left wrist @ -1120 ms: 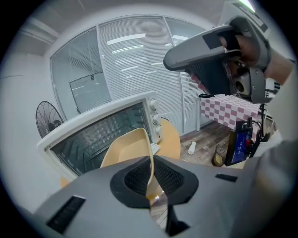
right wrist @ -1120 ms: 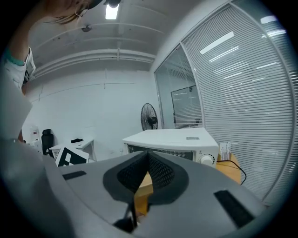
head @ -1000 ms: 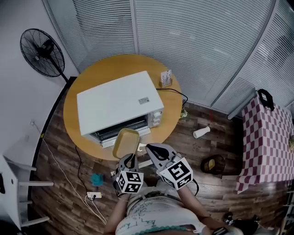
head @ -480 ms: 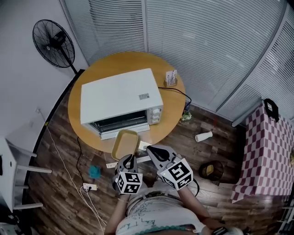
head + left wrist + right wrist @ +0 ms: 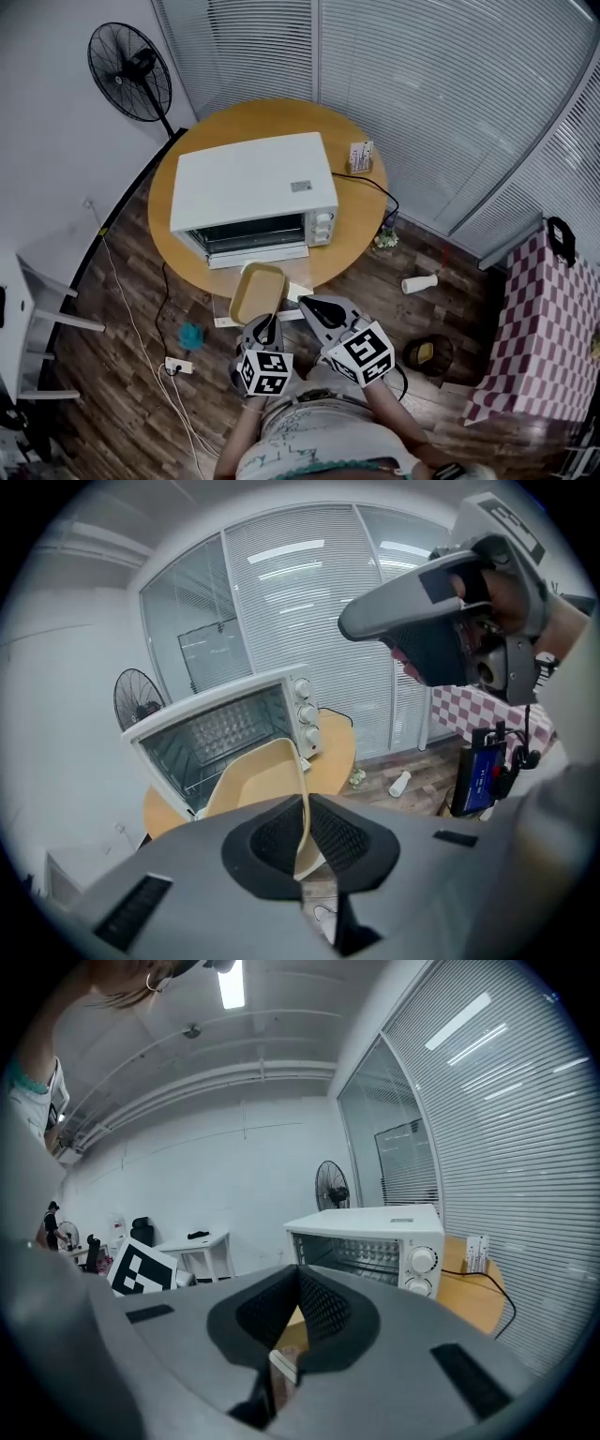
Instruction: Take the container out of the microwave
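A shallow yellow container (image 5: 258, 292) hangs over the floor just off the round wooden table (image 5: 358, 220). My left gripper (image 5: 265, 324) is shut on its near rim; in the left gripper view the thin rim (image 5: 303, 825) stands pinched between the black pads. The white microwave (image 5: 253, 187) sits on the table with its door (image 5: 258, 253) dropped open and its inside (image 5: 211, 738) showing only a wire rack. My right gripper (image 5: 306, 303) floats beside the container, to its right, with its jaws together and nothing between them (image 5: 298, 1277).
A small card holder (image 5: 361, 155) and a black cable (image 5: 370, 187) lie on the table right of the microwave. A standing fan (image 5: 131, 70) is at the back left. On the floor are a white cup (image 5: 417, 281), a power strip (image 5: 178, 366) and a checked-cloth table (image 5: 553, 309).
Both grippers and the container have drawn back from the microwave. The container overlapped the open door a second ago and now hangs clear of the table edge.
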Demonstrator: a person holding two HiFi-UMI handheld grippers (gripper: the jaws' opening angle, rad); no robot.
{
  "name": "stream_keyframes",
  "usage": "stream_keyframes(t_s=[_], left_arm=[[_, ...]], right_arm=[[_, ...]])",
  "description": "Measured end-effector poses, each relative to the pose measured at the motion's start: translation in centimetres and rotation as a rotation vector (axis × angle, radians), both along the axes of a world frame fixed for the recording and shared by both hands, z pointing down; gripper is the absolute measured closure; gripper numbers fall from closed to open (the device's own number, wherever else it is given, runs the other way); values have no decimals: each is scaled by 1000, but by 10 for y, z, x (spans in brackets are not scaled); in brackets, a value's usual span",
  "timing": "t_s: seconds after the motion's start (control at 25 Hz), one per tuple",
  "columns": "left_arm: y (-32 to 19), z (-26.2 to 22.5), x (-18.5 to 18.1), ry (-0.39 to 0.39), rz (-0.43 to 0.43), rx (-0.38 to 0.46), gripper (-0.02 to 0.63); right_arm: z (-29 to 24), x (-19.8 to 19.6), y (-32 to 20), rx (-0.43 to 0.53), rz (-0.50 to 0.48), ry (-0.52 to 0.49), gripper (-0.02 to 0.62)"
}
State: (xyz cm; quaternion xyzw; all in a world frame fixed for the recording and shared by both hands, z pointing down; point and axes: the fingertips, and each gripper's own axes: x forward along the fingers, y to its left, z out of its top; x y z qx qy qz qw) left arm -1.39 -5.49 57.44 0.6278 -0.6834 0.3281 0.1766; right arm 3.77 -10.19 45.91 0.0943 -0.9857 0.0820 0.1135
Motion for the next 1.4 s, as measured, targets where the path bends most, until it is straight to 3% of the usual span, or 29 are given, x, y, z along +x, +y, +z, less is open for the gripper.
stream_keyframes(t_s=[1.4], left_arm=[[22, 1, 3, 10, -7, -7, 574]], right_arm=[[2, 0, 26, 18, -45, 36, 603]])
